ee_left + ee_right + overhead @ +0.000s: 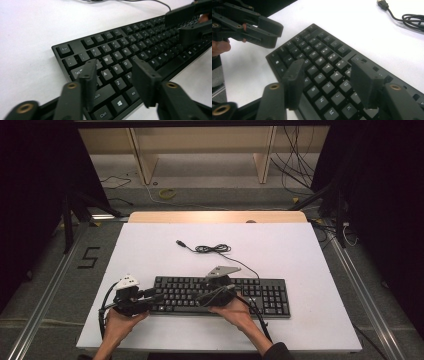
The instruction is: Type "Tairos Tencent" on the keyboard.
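Note:
A black keyboard [262,295] lies across the near half of the white board [280,250]. Its cable [214,249] is coiled behind it and ends in a loose USB plug [180,243]. My left gripper [152,295] is at the keyboard's left end. In the left gripper view its jaws [115,65] stand apart over the letter keys [117,56], with nothing held. My right gripper [201,297] hovers above the keyboard's middle and points left. Its jaws [329,68] are apart over the keys [322,50] and hold nothing. Each gripper sees the other: right gripper [186,23], left gripper [270,32].
The USB plug [382,4] and the cable coil rest on bare white board behind the keyboard. A wooden strip [217,217] borders the board's far edge. Beyond it stand wooden shelf legs [142,160], with loose cables [300,165] on the floor.

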The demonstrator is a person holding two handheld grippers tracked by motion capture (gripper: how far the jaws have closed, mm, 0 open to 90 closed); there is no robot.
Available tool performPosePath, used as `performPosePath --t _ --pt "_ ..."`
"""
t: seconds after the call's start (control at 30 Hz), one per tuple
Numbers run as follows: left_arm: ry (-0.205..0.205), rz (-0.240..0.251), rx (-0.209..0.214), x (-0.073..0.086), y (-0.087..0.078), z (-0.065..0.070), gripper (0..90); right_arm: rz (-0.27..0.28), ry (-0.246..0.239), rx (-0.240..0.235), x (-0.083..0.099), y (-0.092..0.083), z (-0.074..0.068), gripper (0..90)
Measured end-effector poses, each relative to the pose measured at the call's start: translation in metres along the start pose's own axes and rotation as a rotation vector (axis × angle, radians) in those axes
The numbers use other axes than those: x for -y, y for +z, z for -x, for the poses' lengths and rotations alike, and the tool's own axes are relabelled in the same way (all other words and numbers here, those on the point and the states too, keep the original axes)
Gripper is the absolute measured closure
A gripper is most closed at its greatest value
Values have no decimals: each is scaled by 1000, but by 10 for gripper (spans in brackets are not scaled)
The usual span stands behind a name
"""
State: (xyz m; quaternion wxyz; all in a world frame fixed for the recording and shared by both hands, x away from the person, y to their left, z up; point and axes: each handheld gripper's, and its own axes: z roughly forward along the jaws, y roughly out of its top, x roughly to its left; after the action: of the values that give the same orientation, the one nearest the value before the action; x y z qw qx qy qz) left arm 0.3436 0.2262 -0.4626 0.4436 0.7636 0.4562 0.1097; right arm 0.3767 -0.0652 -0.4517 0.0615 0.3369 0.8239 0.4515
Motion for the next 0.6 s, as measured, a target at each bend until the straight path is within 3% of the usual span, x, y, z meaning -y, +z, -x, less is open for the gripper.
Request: performPosePath --t 0.33,0.6 --pt "50 -18 17 2 0 2 788 -10 -6 4 -9 9 0 414" --pt "69 -37 19 2 1 2 893 -19 -18 -3 -13 16 -1 489"
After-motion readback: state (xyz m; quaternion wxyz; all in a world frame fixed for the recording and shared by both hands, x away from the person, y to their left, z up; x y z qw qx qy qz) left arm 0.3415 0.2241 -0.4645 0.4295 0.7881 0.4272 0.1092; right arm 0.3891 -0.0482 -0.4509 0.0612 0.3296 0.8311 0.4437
